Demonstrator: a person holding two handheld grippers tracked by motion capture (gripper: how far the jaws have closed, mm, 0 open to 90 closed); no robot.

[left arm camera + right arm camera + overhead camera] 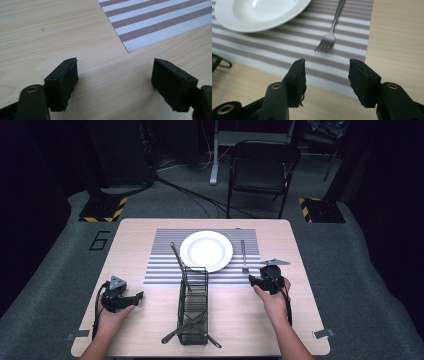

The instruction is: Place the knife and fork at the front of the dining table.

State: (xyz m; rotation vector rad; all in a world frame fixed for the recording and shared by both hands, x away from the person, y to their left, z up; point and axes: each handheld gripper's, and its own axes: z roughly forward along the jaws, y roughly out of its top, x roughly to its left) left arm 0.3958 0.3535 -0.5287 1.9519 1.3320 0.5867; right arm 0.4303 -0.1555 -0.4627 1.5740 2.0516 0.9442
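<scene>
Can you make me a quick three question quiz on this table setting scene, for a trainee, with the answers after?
1. True or false: the fork lies on the striped placemat, on the far side of the right gripper from the person.
2. Which stands between the two hands on the table: A, a cup; B, a wire cutlery basket; C, a napkin?
3. Fill in: the left gripper has its jaws ____ over bare wood.

Key
1. True; the fork is beside the white plate, its tines toward the gripper.
2. B.
3. Open, holding nothing.
</scene>
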